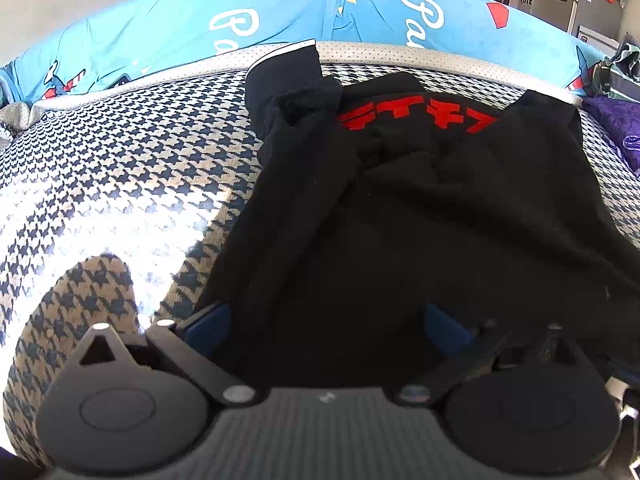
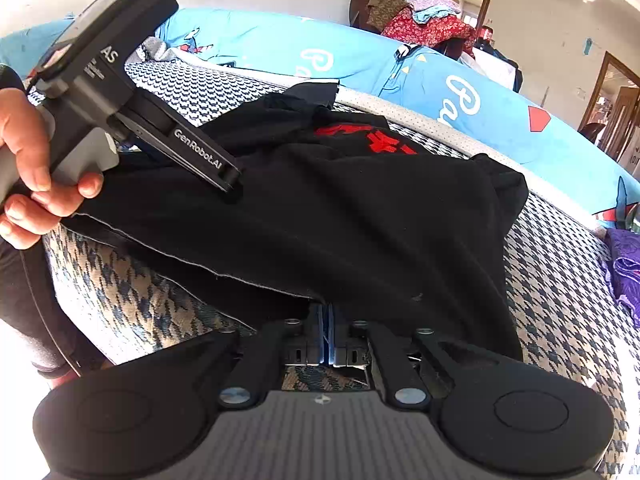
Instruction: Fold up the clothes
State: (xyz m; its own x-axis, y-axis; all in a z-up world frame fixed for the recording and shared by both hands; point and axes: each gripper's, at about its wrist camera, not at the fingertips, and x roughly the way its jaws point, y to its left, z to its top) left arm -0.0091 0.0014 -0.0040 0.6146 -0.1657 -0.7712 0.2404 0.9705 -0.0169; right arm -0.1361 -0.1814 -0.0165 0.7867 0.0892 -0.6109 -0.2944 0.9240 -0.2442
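Note:
A black garment [image 1: 400, 220] with red print [image 1: 416, 120] lies crumpled on a houndstooth bed cover [image 1: 120, 160]. My left gripper [image 1: 326, 312] stands open, its blue pads [image 1: 216, 320] far apart with the garment's near part lying between them. In the right wrist view, a hand [image 2: 28, 168] holds that gripper, and one of its fingers [image 2: 200, 156] rests on the black garment [image 2: 340, 208]. My right gripper [image 2: 328, 320] is shut at the near hem. The hem covers the tips of its pads and hangs a little above the cover.
Blue bedding with white lettering [image 1: 160, 32] runs along the far edge of the bed [image 2: 560, 280]. A purple cloth [image 2: 628, 264] lies at the right. A pile of clothes [image 2: 420, 20] sits on a chair behind. Bare houndstooth cover shows left of the garment.

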